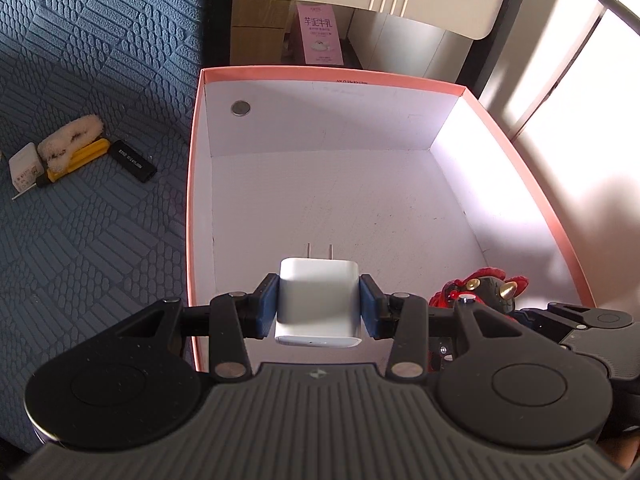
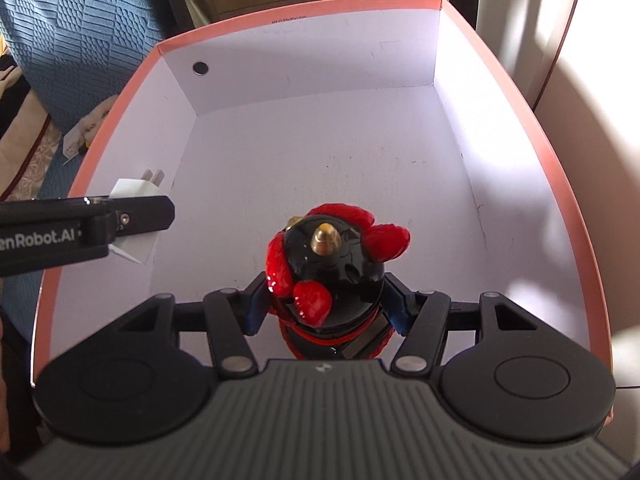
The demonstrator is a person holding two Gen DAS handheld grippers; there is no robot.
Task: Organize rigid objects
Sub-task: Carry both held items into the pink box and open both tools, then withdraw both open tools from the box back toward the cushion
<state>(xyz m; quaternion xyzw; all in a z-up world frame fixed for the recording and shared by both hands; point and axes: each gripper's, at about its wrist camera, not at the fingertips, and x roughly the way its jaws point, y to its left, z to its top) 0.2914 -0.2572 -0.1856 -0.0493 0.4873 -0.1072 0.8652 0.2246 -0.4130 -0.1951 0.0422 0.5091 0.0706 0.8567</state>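
Observation:
My left gripper (image 1: 319, 306) is shut on a white plug charger (image 1: 318, 300), prongs pointing forward, held over the near left part of the pink-rimmed box (image 1: 332, 74). It also shows in the right wrist view (image 2: 138, 190). My right gripper (image 2: 326, 304) is shut on a black and red figurine (image 2: 334, 264) with a gold horn, held over the near part of the box (image 2: 304, 10). The figurine also shows in the left wrist view (image 1: 486, 286). The box floor is white and bare, with a round dark disc (image 1: 241, 108) on its far wall.
On the blue textured cover (image 1: 88, 240) left of the box lie a black stick-shaped device (image 1: 134, 161), a yellow tool (image 1: 78, 160), a fluffy beige item (image 1: 72, 138) and a white adapter (image 1: 25, 166). A pink carton (image 1: 319, 34) stands beyond the box.

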